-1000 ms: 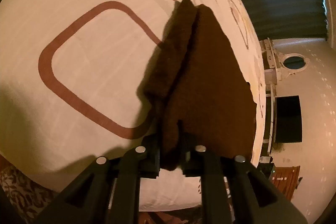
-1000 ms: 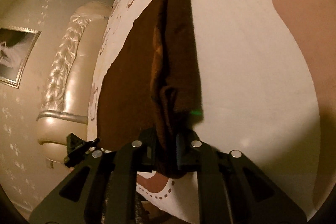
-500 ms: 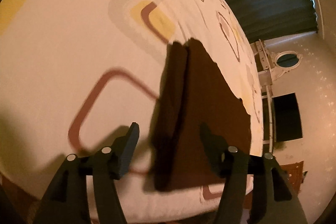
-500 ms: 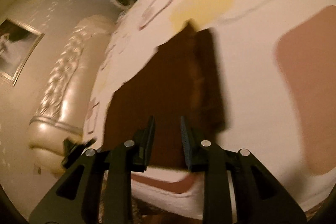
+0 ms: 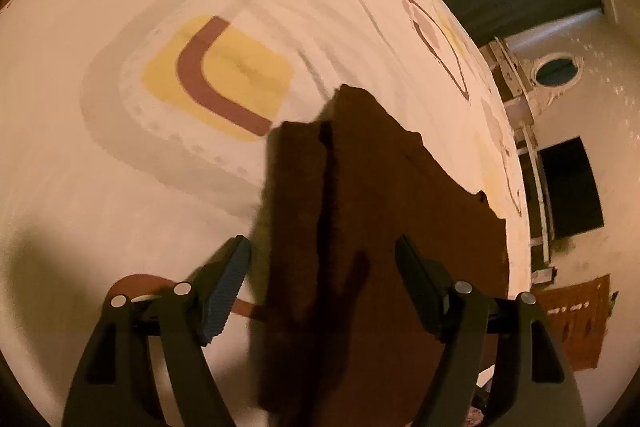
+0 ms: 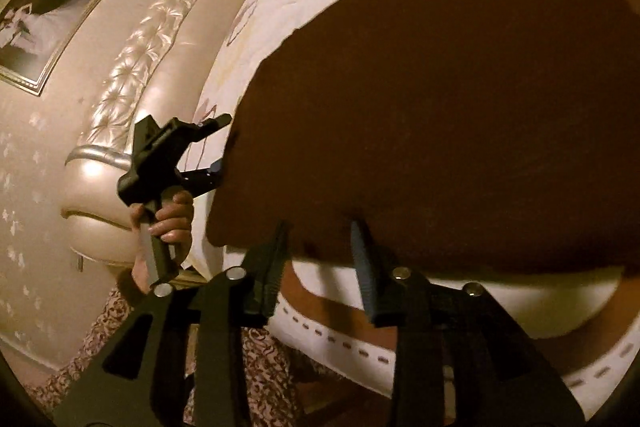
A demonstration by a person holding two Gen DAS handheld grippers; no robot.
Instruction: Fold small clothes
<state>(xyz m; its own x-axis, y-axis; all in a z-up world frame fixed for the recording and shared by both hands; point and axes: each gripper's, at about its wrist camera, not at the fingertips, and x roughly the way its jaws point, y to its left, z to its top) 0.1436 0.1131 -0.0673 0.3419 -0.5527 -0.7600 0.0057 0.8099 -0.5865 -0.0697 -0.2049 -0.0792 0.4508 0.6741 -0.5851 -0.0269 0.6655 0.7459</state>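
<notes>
Currently the left gripper (image 5: 322, 269) has its jaws spread wide, having just been opening; the brown cloth (image 5: 384, 227) lies between and below the fingers, but neither pad presses on it. A folded strip of the cloth runs forward from between the fingertips, with the broader layer spreading ahead and to the right of the tool. The cloth rests flat on the patterned bedsheet (image 5: 140, 167), which extends ahead and to the left of this gripper.

The right gripper (image 6: 322, 247) has its jaws partly apart, also just opened, with nothing clamped; the near edge of the cloth (image 6: 460, 115) sits just ahead of its fingertips. To the front left of this tool, the left gripper (image 6: 218, 149) appears at the cloth's far edge, held by a hand (image 6: 170, 221). A padded headboard (image 6: 132, 67) stands further left.
</notes>
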